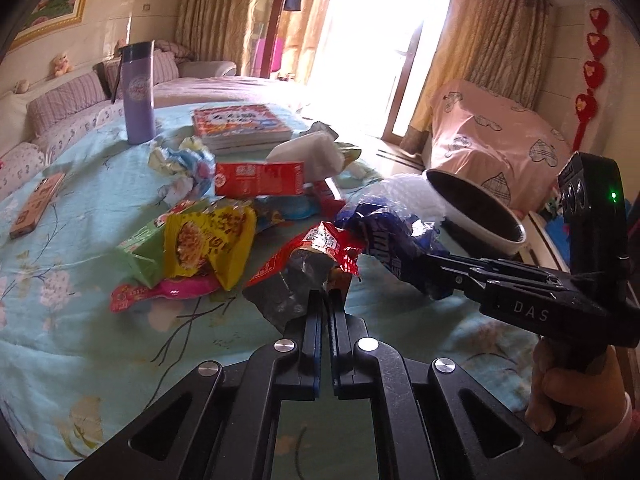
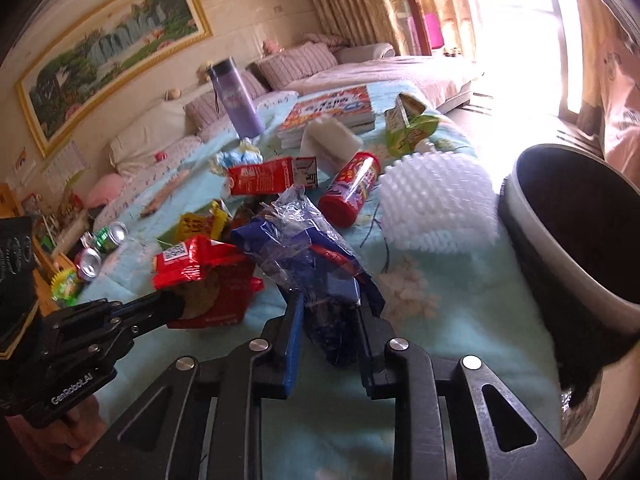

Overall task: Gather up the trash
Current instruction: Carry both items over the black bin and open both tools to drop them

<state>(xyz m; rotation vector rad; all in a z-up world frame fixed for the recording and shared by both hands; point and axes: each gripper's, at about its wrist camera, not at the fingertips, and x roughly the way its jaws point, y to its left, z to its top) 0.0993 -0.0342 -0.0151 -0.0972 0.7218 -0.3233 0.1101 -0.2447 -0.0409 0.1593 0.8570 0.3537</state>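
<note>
My left gripper point(image 1: 326, 294) is shut on a red snack wrapper point(image 1: 324, 246) with a silver inside, held above the blue floral cloth point(image 1: 80, 340); it also shows in the right wrist view point(image 2: 200, 264). My right gripper point(image 2: 326, 312) is shut on a blue and clear plastic wrapper point(image 2: 304, 248), also seen in the left wrist view point(image 1: 388, 236). A dark-lined trash bin point(image 2: 580, 232) stands at the table's right edge, right of both grippers. More trash lies behind: a yellow noodle packet point(image 1: 208, 240), a red carton point(image 1: 260, 178) and a red tube can point(image 2: 352, 186).
A purple bottle point(image 1: 138, 92), a stack of books point(image 1: 240, 124), white foam netting point(image 2: 436, 200), a tissue pack point(image 2: 330, 140), a green carton point(image 2: 404, 128) and two crushed cans point(image 2: 100, 248) are on the table. A sofa point(image 1: 72, 96) is behind, and a pink-covered seat point(image 1: 496, 144) to the right.
</note>
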